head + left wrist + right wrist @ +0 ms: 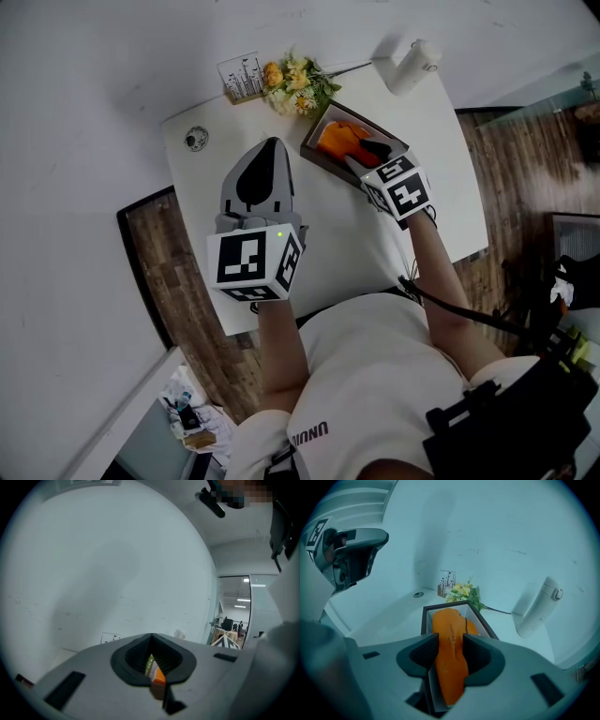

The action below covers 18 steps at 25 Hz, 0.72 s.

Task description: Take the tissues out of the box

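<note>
Left gripper (270, 145) was held clear, jaws together on nothing; right gripper (451, 641) was clamped mid-length on the orange tissue pack (449, 620), judged light, soft and crushable, inside the open box (445, 604), with flowers (461, 591) beyond.

White short-sleeved T-shirt (375, 375) with dark lettering; the grey left gripper (269, 142) and right gripper (358, 159) each carry black-and-white marker cubes.

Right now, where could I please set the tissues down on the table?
Bare table lies between the box and the right edge, and between the box and the left gripper. The back edge, with flowers and card, is crowded.
</note>
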### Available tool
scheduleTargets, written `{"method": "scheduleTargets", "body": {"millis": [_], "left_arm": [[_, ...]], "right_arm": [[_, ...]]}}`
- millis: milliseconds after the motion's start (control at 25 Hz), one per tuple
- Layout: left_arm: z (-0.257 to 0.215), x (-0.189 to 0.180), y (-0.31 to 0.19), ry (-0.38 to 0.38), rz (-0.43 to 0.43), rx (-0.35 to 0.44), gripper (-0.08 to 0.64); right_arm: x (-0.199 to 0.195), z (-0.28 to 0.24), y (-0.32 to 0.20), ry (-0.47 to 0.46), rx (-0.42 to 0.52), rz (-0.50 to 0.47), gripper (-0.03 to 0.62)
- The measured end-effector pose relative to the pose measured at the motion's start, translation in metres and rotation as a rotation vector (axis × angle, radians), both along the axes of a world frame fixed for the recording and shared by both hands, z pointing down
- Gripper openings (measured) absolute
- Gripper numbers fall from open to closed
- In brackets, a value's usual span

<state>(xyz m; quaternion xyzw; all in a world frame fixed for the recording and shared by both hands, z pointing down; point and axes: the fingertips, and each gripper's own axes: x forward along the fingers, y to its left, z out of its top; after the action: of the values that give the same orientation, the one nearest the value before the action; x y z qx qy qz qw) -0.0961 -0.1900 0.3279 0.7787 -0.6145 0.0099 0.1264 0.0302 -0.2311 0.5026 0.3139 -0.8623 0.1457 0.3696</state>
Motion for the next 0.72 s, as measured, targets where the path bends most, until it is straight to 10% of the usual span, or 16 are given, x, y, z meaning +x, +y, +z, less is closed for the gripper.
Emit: {"method": "scheduleTargets", "body": {"millis": [720], "left_arm": [[0.0023,0.0016,0.0003,0.012,0.015,-0.009,0.012]], "right_arm": [[-0.0034,0.0008,0.0052,0.055,0.010,-0.053,0.118]]}}
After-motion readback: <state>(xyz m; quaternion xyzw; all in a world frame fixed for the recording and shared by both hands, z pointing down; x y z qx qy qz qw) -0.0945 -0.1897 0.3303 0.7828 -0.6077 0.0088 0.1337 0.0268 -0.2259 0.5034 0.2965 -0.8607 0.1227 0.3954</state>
